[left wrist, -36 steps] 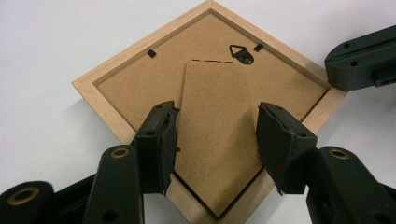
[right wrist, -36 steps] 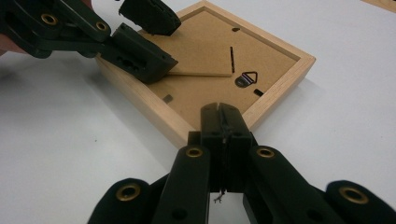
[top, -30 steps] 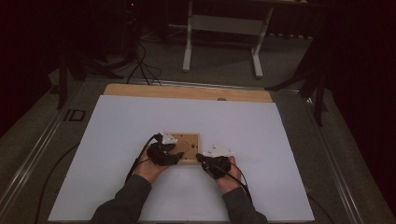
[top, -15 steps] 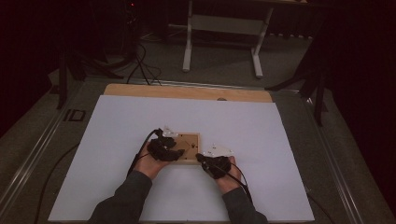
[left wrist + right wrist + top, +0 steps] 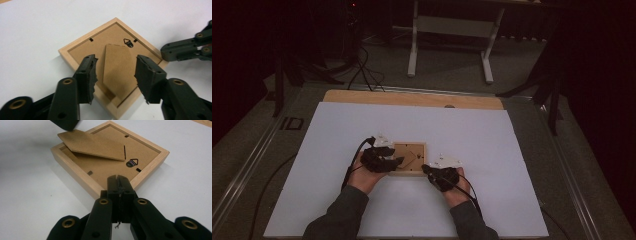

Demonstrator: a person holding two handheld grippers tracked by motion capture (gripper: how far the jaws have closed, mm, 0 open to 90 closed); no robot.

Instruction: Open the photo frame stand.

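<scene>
While the picture frame (image 5: 410, 158) lies face down near the middle of the white table sheet (image 5: 512, 150), its brown backing board faces up, and the cardboard stand (image 5: 117, 68) hinged to that backing is lifted off it at a slant. In the left gripper view the left gripper (image 5: 116, 75) hovers over the frame with its jaws apart; the stand lies between the two fingertips (image 5: 88, 72), one at about 9 o'clock of it and the other at 3 o'clock, and neither pad presses on it, so the grip is released. A small metal hanger (image 5: 128, 42) sits on the backing at 12 o'clock of the stand's tip.

In the right gripper view the right gripper (image 5: 118, 185) is clenched tight, pads pressed together with nothing between them, and its tip rests at the frame's near corner, at 6 o'clock of the hanger (image 5: 132, 163). The raised stand (image 5: 91, 144) lies at 11 o'clock of that tip, well clear of it.

From the high view the left gripper (image 5: 384, 159) covers the frame's edge at 9 o'clock, and the right gripper (image 5: 439, 172) sits at the corner at 4 o'clock.

Compared with a second ago, the left gripper has shifted up and a little farther over the frame, and its jaws have just been closing slightly around the stand without gripping it. The right gripper and the frame stay where they were.
</scene>
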